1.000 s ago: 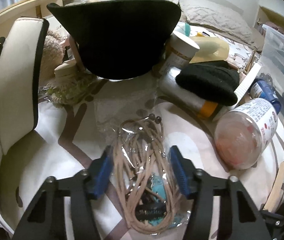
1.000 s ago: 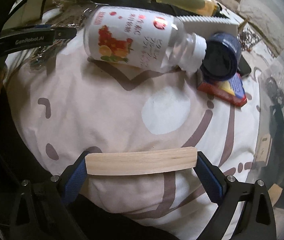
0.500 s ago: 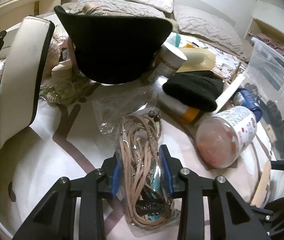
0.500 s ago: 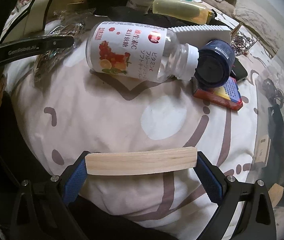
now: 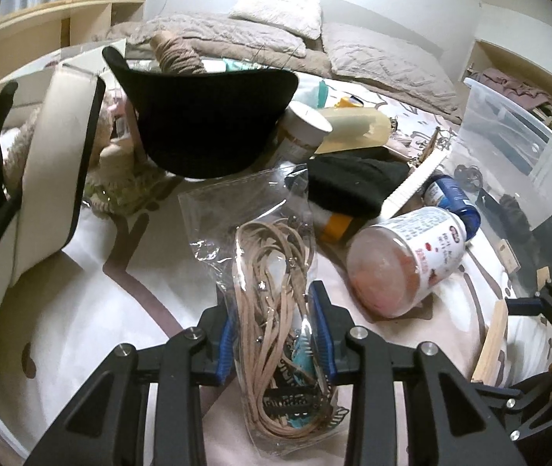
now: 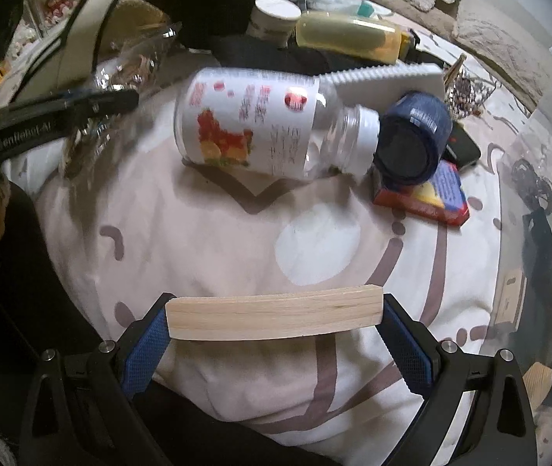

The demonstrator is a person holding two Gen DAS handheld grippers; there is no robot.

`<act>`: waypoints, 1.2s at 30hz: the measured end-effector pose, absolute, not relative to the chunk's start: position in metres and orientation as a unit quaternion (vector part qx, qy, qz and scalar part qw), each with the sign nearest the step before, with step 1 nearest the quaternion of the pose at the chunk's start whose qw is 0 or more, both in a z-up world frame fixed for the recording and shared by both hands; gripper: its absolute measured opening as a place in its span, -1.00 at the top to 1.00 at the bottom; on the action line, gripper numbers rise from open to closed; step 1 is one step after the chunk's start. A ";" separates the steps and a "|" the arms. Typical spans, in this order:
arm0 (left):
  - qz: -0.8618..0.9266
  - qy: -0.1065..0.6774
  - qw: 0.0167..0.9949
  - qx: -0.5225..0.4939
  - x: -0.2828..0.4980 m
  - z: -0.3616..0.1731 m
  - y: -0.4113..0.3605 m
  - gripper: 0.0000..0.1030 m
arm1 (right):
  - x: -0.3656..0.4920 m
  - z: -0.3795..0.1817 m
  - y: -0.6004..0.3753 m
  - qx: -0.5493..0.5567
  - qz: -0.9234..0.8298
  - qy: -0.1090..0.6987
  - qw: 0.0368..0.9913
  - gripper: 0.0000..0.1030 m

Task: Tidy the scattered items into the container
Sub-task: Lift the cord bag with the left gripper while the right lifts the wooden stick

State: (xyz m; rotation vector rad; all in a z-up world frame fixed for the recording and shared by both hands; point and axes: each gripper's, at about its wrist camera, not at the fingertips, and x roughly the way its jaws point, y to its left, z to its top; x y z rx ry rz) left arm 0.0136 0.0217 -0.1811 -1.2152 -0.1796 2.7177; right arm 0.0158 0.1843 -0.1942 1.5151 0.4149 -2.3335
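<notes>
Left gripper (image 5: 274,328): jaws just closed onto clear bag of tan cords (image 5: 276,291), pinched mid-bag, above the bed cover (image 5: 81,310). Light, limp, slippery film; likely to sag or slide, so grip through the cord bundle. Right gripper (image 6: 274,343): clenched endwise on stiff, light wooden block (image 6: 274,317). Clear container (image 5: 516,163) at right, rim cut off; contents murky.

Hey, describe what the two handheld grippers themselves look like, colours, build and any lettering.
Both the left gripper and right gripper have black angular frames with silver bolts and blue ridged finger pads. In the right wrist view, white lettering runs along the left gripper's black finger, too blurred to read.
</notes>
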 end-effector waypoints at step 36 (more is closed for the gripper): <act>0.951 -0.025 0.146 -0.273 0.062 -0.031 0.076 0.32 | 0.035 0.009 0.240 0.307 -0.921 0.112 0.213 -0.94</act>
